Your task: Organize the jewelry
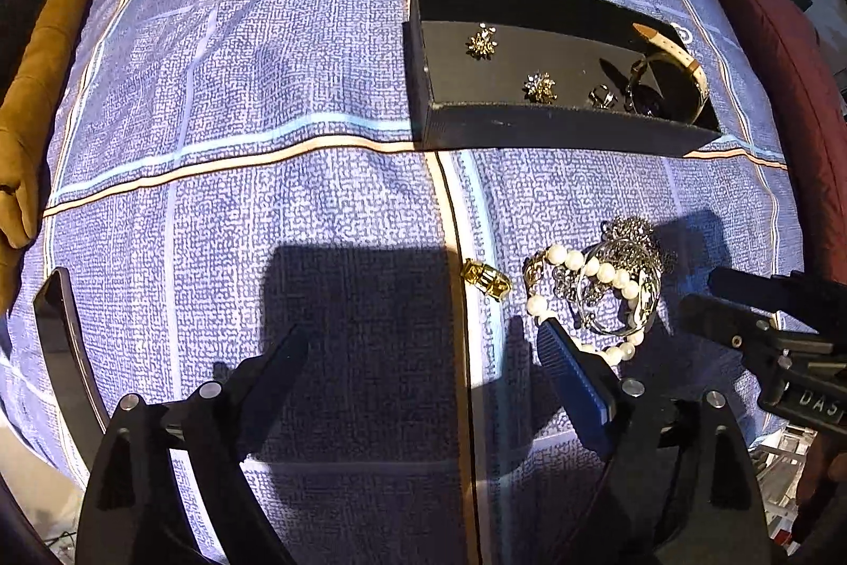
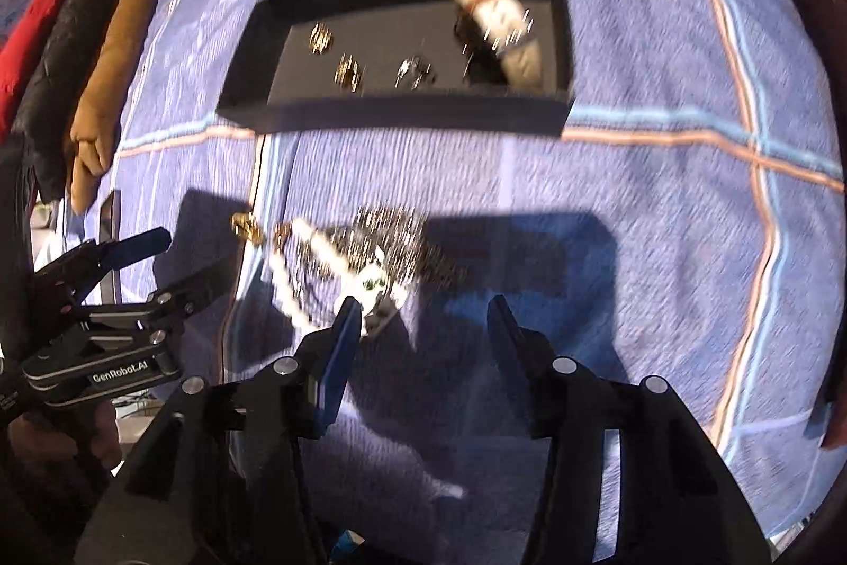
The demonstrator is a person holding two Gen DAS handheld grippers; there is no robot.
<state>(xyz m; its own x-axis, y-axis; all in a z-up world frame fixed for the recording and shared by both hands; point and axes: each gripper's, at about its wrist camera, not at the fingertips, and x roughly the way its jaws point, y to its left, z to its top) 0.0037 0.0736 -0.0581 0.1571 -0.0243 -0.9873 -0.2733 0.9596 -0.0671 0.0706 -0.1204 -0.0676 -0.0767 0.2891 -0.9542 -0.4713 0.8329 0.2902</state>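
A black tray lies on the blue checked cloth, holding two gold star earrings, a ring and a watch with a cream strap. In front of it lies a tangle of pearl beads, silver chains and a bangle, with a small gold ring just left of it. My left gripper is open over bare cloth, its right finger beside the pearls. My right gripper is open and empty, its left finger at the pile's edge.
The blue cloth covers a round table. A tan cushion lies at the left edge and a maroon one at the right. The right gripper's body reaches in from the right of the left wrist view.
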